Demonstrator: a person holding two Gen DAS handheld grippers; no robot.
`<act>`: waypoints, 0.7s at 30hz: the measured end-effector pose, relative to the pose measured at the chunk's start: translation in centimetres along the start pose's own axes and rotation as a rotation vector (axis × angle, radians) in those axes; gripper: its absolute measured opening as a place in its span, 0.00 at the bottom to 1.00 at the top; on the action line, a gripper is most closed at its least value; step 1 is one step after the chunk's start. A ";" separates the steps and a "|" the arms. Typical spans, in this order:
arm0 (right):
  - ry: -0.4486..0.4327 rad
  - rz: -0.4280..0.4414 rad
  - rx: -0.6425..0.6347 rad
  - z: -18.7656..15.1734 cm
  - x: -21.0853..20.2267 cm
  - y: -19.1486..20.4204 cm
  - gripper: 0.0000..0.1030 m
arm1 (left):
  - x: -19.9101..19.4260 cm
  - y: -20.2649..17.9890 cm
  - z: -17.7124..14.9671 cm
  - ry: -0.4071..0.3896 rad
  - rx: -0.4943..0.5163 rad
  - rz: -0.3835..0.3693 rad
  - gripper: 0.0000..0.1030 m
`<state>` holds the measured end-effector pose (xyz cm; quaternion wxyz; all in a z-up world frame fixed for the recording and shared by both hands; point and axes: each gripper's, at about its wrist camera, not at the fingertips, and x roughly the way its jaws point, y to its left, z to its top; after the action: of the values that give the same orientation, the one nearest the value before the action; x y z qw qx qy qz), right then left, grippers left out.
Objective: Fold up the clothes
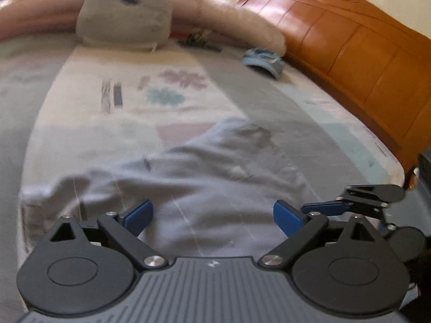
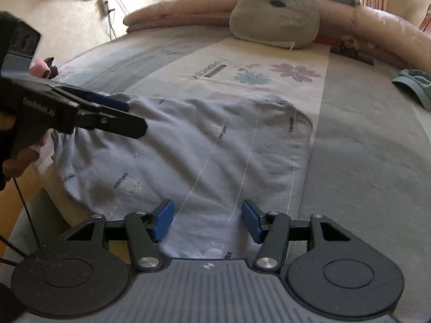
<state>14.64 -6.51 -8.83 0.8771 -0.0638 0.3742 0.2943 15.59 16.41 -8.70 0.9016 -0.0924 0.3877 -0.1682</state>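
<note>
I am at the near edge of a bed point(image 2: 363, 161) covered by a grey sheet with a pale printed panel of flowers down its middle, in a room with cream walls. Closest to me, my right tool point(image 2: 206, 220) hangs over the near hem of the light blue garment point(image 2: 215, 148), its blue pads standing wide apart with cloth under the gap and neither pad pressing on it. My left tool point(image 1: 212, 215) is also spread wide above the same garment, nothing pinched between its pads; in the right wrist view it comes in from the left, just over the garment's bunched left edge, with my hand point(image 2: 24, 153) behind it on the grip. The garment lies spread on the bed, fairly flat on its right side and wrinkled on its left, with thin white lines running along it and small printed words. Further off, near the bed's right side, lies a small blue cap point(image 2: 414, 86). At the far end sits a grey cushion point(image 2: 277, 18) with a stitched face, leaning against rolled pink bedding point(image 2: 172, 13). An orange-brown wooden headboard point(image 1: 363, 62) runs along the right in the left wrist view.
</note>
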 end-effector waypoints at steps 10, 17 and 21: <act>-0.026 0.011 -0.014 -0.7 0.3 0.9 0.87 | -0.4 -2.7 2.0 -0.035 0.064 0.029 0.94; -0.021 0.000 -0.030 -1.0 0.6 1.5 0.98 | 4.2 -1.2 2.6 0.026 -0.001 0.092 0.98; -0.016 -0.016 -0.048 -1.2 0.6 1.8 1.00 | 3.0 -2.4 2.9 0.045 0.012 0.117 0.97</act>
<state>13.18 -5.14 -9.91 0.8806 -0.0854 0.3595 0.2967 19.09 13.14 -7.98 0.9015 -0.0600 0.4117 -0.1195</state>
